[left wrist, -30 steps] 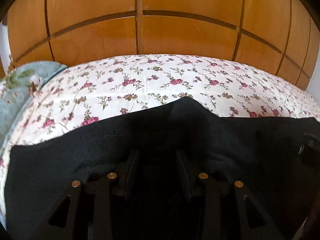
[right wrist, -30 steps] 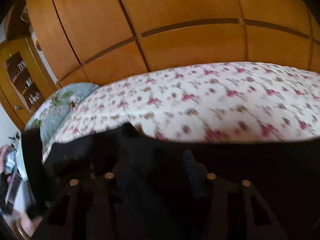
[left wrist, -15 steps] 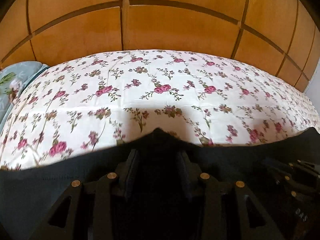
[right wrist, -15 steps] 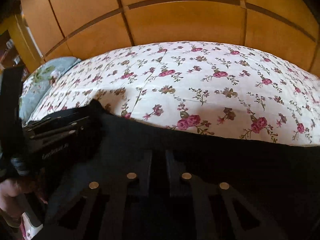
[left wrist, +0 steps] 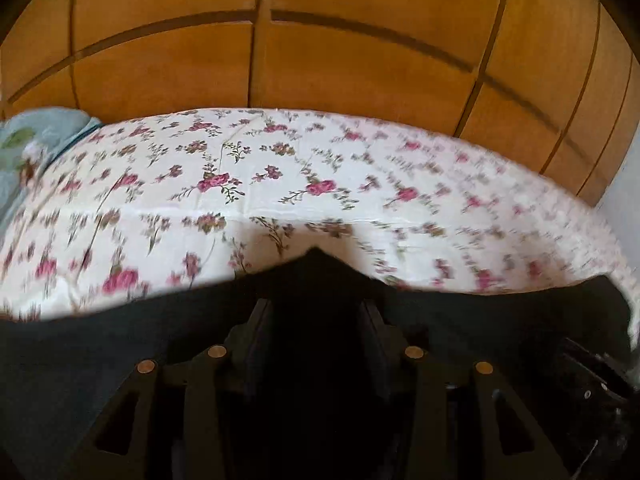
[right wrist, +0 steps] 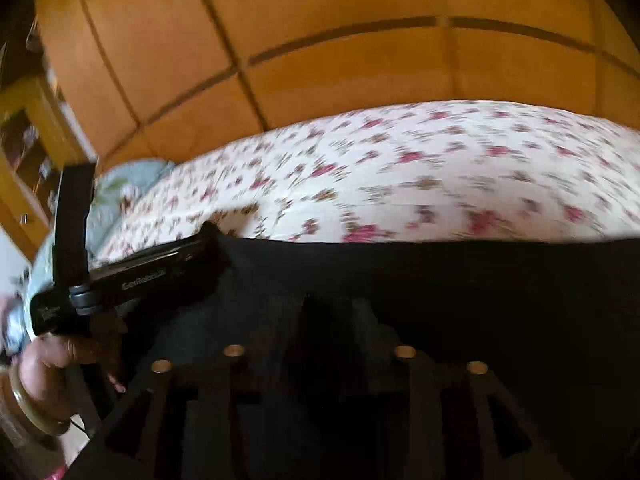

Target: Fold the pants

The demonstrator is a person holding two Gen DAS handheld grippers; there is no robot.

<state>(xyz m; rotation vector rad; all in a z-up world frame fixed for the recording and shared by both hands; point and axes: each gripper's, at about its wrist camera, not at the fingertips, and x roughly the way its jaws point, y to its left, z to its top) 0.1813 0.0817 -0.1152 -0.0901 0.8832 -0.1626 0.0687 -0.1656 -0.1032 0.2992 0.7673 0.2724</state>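
Observation:
The black pants stretch across the lower part of both views, held up along the near edge of the bed. My left gripper is shut on a bunched peak of the pants' edge. My right gripper is shut on the pants too; its fingers are dark against the cloth. In the right wrist view the left gripper shows from the side at the left, clamped on the pants' edge, with the person's hand behind it.
The bed, under a white sheet with pink flowers, fills the middle of both views. A light blue pillow lies at its left end. Wooden wardrobe doors stand behind the bed. A wooden shelf unit stands at the far left.
Both grippers have stayed shut on the pants. The views have tilted and shifted, with motion blur. The left gripper stands more apart from the right one in the right wrist view.

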